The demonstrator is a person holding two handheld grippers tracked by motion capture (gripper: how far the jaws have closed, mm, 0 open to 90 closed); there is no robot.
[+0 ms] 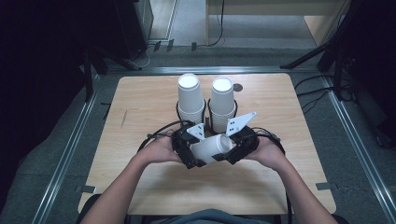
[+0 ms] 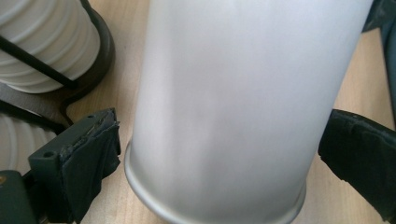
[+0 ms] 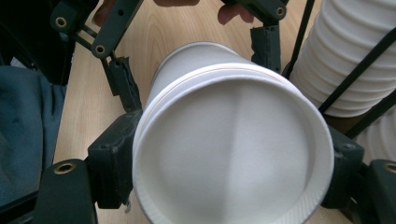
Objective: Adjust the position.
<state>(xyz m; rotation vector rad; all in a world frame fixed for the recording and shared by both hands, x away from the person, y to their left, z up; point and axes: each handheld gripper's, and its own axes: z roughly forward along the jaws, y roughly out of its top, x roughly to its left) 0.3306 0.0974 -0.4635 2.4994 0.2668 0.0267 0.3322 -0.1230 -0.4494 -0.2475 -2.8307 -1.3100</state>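
A white paper cup (image 1: 212,147) lies on its side above the wooden table (image 1: 140,102), held between my two grippers. My right gripper (image 1: 229,148) is shut on the cup (image 3: 229,154) at its open mouth, one pad against each side of the rim. My left gripper (image 1: 195,152) stands open around the base end of the cup (image 2: 224,93). Its pads (image 2: 93,154) sit just off the wall with a thin gap on both sides. In the right gripper view the left gripper (image 3: 194,60) flanks the cup's far end.
Two tall stacks of white cups (image 1: 190,95) (image 1: 222,95) stand upside down in black wire holders just behind the grippers. The near stack (image 2: 42,42) (image 3: 355,60) is close beside the held cup. Bare wood lies to the left, right and front.
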